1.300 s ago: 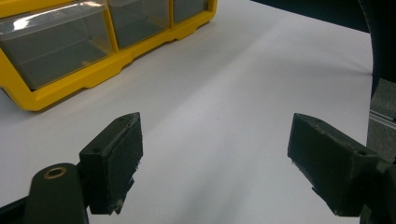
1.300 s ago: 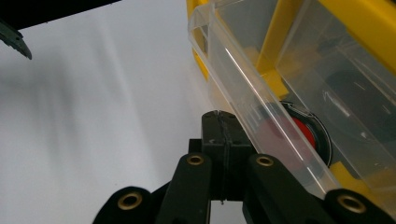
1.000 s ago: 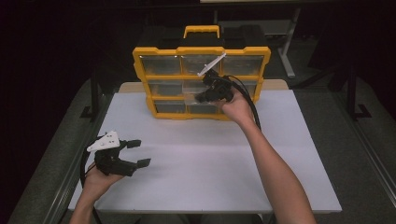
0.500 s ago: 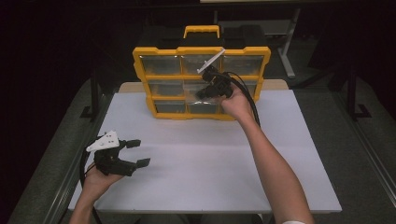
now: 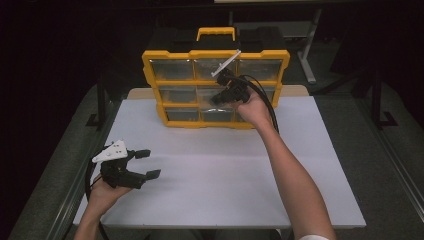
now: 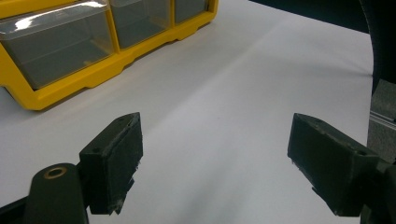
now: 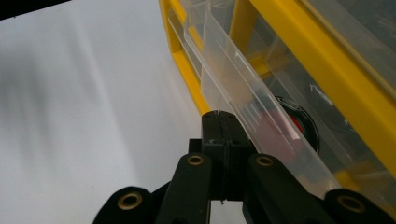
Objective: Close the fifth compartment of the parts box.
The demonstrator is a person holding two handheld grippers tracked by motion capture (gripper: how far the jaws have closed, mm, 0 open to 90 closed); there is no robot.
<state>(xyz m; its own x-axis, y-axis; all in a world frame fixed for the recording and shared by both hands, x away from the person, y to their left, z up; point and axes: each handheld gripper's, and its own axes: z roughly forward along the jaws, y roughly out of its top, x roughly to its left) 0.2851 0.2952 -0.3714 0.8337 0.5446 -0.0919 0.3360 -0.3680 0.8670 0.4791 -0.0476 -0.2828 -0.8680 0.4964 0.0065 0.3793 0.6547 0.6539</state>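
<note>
A yellow organizer point(image 5: 152, 75) with clear drawers stands upright at the back of the white table point(image 5: 310, 170). My right gripper point(image 5: 216, 97) is at its middle row, jaws shut. In the right gripper view the shut tips point(image 7: 219, 116) lie against the side of a clear drawer point(image 7: 233, 60) that sticks out of the yellow frame point(image 7: 299, 32). A red and black object point(image 7: 275, 130) shows through the plastic. My left gripper point(image 5: 152, 163) hovers open over the table's front left, with nothing between its jaws point(image 6: 233, 158). The organizer's lower corner point(image 6: 70, 88) is ahead of it.
A yellow carry handle point(image 5: 215, 32) tops the organizer. Cables point(image 5: 270, 107) trail from the right gripper over the hand. The table's left edge runs beside a metal rail point(image 5: 70, 195). Dark floor and table legs point(image 5: 307, 50) lie behind.
The right gripper has shifted slightly up and right along the organizer's front, its top plate tilting. The left gripper has stayed in place, open.
</note>
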